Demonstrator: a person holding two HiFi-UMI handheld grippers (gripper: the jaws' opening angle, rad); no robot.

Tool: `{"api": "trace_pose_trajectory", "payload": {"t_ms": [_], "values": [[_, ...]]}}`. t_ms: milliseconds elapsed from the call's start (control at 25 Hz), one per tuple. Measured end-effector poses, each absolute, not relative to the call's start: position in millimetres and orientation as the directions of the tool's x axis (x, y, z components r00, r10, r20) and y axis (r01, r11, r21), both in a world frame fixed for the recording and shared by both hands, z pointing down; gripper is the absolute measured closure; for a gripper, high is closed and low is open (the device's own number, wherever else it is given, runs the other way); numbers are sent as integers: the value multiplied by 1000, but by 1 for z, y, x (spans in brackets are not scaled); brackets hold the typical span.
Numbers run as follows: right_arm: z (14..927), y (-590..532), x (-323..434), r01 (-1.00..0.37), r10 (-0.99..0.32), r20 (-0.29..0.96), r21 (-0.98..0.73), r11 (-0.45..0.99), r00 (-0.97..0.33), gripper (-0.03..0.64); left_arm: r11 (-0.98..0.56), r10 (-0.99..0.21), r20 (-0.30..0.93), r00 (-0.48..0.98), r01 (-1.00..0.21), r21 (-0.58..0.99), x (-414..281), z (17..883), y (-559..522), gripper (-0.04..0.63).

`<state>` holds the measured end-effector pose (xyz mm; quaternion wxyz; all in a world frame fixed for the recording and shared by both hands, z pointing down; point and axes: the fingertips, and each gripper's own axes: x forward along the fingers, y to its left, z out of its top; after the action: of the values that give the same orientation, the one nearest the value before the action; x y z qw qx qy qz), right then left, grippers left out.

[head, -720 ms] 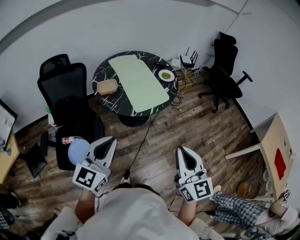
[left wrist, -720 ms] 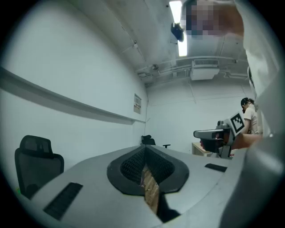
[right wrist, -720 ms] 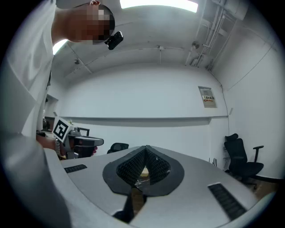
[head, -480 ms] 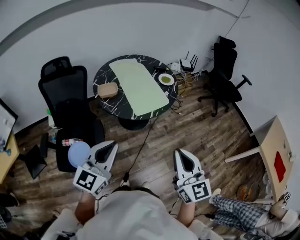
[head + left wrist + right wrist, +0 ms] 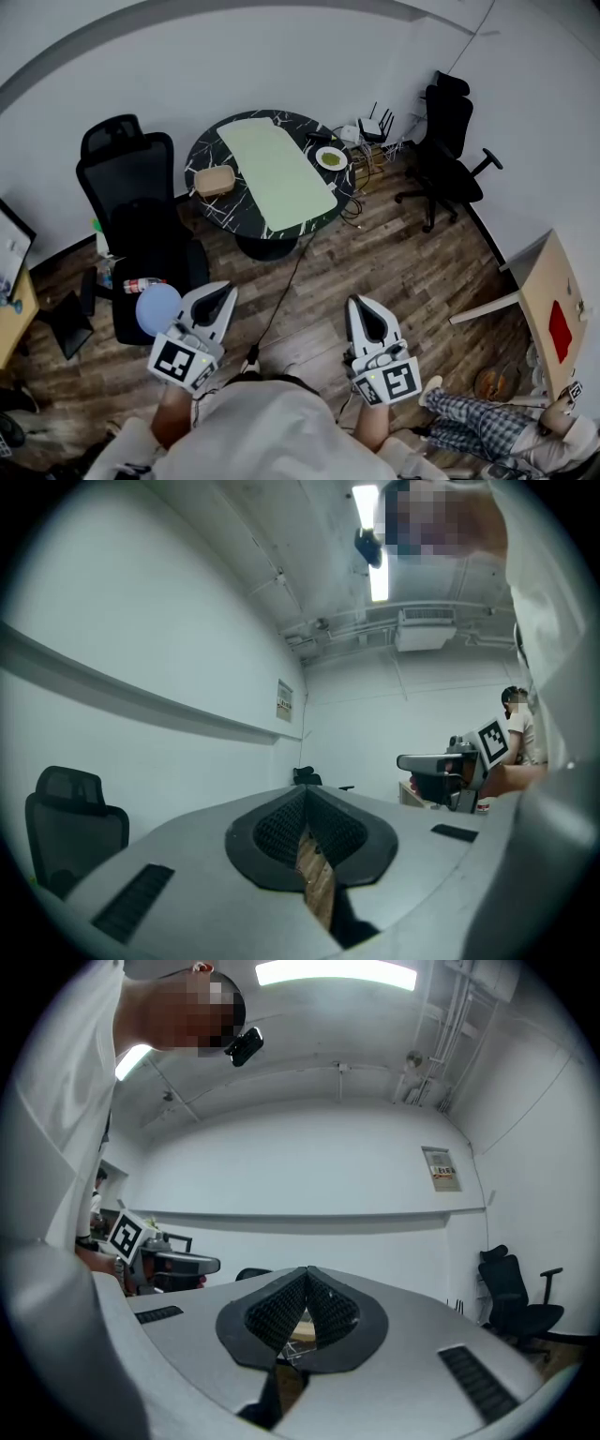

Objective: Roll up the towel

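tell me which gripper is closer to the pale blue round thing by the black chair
Left. The left gripper is right beside the pale blue round thing, just to its right in the head view. The right gripper is farther right, beyond the left one.

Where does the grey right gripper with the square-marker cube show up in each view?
Head view: right gripper at lower right, jaws together, empty.
Left gripper view: the gripper is near the right edge, at mid-height.
Right gripper view: its own shut jaws fill the bottom centre.
Shared landmark: the black office chair in the room's corner.
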<state>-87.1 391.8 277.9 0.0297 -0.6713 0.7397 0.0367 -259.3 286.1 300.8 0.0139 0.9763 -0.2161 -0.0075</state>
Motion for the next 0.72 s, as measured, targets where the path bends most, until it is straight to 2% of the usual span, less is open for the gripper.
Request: {"api": "trace_pose_trajectory", "payload": {"t_ms": [40,80,120,160,200,240,520,720], "values": [[276,392,-87,-995,-989,-110,6,100,-101,620,-907,-420,-7,907,-420,30,-258,301,287,592],[275,392,-87,-994,-987,-123,2,108,-107,441,-908,-418,-8,909,-417,31,-257,302,287,592],[275,392,-88,-994,-985,-130,4,111,-111,345,-910,-413,-10,911,-413,32,-255,302,288,591],[276,392,-87,-994,-986,-128,13,107,-108,324,-913,-406,-14,914,-406,31,-253,302,289,545],[278,392,-86,-995,-988,-120,26,97,-99,300,-916,-400,-20,916,-400,25,-251,302,290,396],[280,392,-85,-996,-990,-112,36,87,-91,285,-916,-401,-28,916,-400,16,-250,302,290,289],[282,395,-69,-998,-992,-106,29,61,-64,248,-890,-457,-65,887,-457,14,-247,297,286,232],[285,394,-61,-997,-991,-105,29,76,-79,244,-875,-485,-73,872,-483,44,-242,294,284,217]]}}
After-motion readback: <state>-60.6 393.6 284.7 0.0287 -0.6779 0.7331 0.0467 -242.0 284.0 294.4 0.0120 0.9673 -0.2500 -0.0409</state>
